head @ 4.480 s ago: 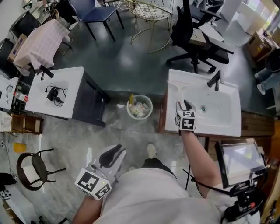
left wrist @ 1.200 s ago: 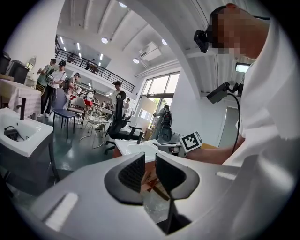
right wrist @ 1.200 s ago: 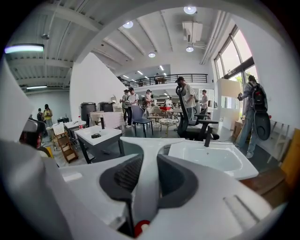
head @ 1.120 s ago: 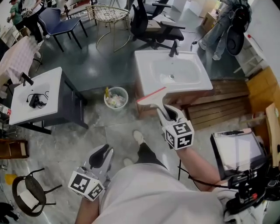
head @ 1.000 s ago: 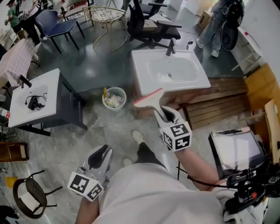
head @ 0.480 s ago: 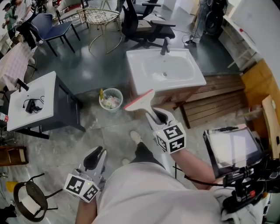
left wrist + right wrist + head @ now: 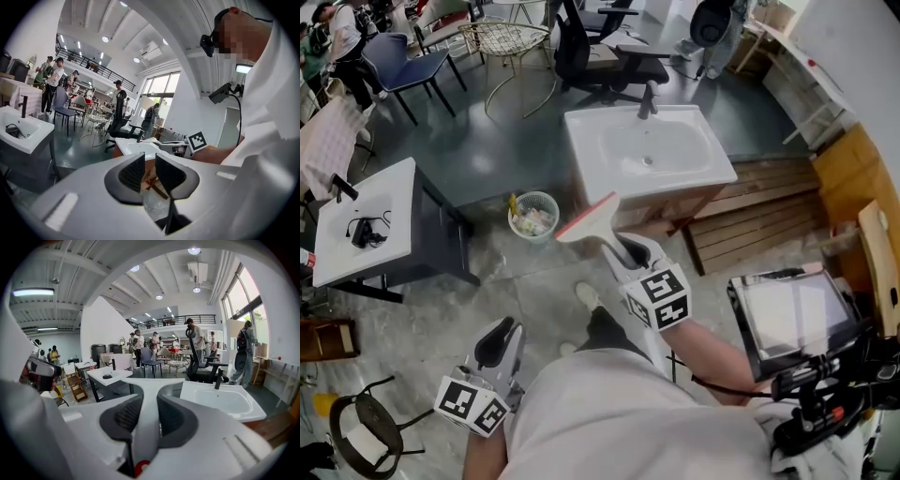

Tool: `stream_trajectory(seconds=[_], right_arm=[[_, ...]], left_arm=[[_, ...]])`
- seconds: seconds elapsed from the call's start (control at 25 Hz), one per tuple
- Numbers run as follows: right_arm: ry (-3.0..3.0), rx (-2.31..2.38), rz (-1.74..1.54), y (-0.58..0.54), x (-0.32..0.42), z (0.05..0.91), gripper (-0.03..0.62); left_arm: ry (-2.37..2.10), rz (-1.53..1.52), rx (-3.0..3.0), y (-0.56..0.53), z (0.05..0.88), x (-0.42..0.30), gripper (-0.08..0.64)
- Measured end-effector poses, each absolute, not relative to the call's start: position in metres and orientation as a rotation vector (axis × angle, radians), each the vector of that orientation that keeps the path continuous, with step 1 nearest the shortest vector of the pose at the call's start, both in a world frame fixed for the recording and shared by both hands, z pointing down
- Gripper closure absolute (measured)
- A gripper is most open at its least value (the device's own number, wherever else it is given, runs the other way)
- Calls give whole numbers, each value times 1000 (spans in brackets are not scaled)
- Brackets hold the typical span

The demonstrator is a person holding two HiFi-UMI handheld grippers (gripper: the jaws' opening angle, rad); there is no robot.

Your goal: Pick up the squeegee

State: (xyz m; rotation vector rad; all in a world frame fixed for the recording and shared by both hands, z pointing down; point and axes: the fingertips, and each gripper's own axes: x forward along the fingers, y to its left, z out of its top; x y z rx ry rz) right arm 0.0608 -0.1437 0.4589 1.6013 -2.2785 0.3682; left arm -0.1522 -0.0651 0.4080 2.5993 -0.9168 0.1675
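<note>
The right gripper [image 7: 626, 253] is clamped on the white plastic handle of a white squeegee with a red-edged blade [image 7: 587, 217]. It holds the squeegee in the air, above the grey floor, just near of the white ceramic washbasin with a black tap [image 7: 705, 169]. In the right gripper view the handle fills the gap between both dark pads, and the blade [image 7: 151, 384] spreads wide at the far end. The left gripper [image 7: 150, 169] hangs low at the near left. Its jaws stand slightly apart, and nothing is between them. A round wire wastebasket [image 7: 532, 214] stands on the floor left of the washbasin.
</note>
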Motion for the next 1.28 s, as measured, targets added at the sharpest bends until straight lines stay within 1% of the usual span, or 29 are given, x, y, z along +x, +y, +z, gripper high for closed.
stream_trajectory(seconds=[1.28], right_arm=[[-2259, 1611, 366, -153, 64, 460, 492]], left_arm=[[-887, 175, 2588, -76, 415, -148, 483]])
